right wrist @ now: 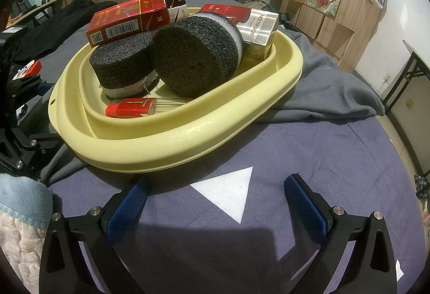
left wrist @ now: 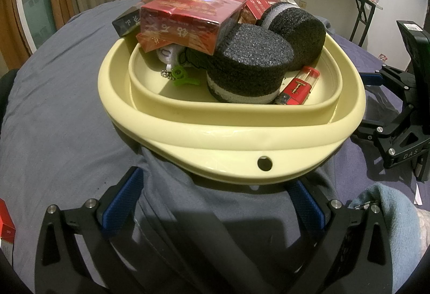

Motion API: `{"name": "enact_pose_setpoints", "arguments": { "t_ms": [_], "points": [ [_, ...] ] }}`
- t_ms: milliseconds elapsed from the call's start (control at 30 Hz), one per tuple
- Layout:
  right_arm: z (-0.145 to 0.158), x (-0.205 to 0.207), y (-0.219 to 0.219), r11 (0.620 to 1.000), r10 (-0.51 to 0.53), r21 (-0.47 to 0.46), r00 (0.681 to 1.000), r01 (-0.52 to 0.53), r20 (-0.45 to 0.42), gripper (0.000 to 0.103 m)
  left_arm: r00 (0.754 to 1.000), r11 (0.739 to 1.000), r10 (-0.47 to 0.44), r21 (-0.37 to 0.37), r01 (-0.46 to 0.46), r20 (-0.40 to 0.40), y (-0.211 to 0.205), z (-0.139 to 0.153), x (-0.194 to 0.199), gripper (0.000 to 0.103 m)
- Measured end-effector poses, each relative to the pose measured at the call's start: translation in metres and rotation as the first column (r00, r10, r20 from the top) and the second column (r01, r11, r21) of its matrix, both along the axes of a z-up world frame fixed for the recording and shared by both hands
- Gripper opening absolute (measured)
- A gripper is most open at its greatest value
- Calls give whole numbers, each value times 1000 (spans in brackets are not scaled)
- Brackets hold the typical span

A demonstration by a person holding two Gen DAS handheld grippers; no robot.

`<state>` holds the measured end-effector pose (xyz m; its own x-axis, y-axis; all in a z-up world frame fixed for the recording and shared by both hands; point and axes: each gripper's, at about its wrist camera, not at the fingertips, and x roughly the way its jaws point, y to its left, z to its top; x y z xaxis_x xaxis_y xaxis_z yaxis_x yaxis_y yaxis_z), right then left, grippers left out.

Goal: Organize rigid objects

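Note:
A cream plastic basin (left wrist: pixel 220 130) (right wrist: pixel 172 148) sits on a bed. Inside it lie two black foam cylinders (left wrist: pixel 247 65) (right wrist: pixel 196 57), red cigarette boxes (left wrist: pixel 188 22) (right wrist: pixel 126 21), a silver box (right wrist: pixel 259 30), a red lighter (left wrist: pixel 297 89) (right wrist: pixel 129 107) and a green clip (left wrist: pixel 181 76). My left gripper (left wrist: pixel 215 186) stands open just below the basin's near rim, over grey cloth, holding nothing. Open and empty too, my right gripper (right wrist: pixel 215 186) hovers over the purple sheet in front of the basin.
A grey blanket (right wrist: pixel 322 89) lies under the basin. A white triangle (right wrist: pixel 228 191) marks the purple sheet. Another red box (left wrist: pixel 6 229) sits at the far left. The right gripper's body (left wrist: pixel 403 105) is beside the basin. Folding tables and wooden cabinets stand behind.

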<state>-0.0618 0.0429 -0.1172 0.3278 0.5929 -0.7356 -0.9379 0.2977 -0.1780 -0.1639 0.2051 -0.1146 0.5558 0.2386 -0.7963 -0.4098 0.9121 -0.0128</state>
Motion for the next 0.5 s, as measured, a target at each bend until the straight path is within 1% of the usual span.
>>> {"name": "enact_pose_setpoints", "arguments": {
  "t_ms": [500],
  "points": [
    [0, 0, 0, 1000, 0, 0, 1000, 0, -1, 103, 1000, 1000, 0, 0, 0, 0, 0, 0, 0, 103]
  ]
}}
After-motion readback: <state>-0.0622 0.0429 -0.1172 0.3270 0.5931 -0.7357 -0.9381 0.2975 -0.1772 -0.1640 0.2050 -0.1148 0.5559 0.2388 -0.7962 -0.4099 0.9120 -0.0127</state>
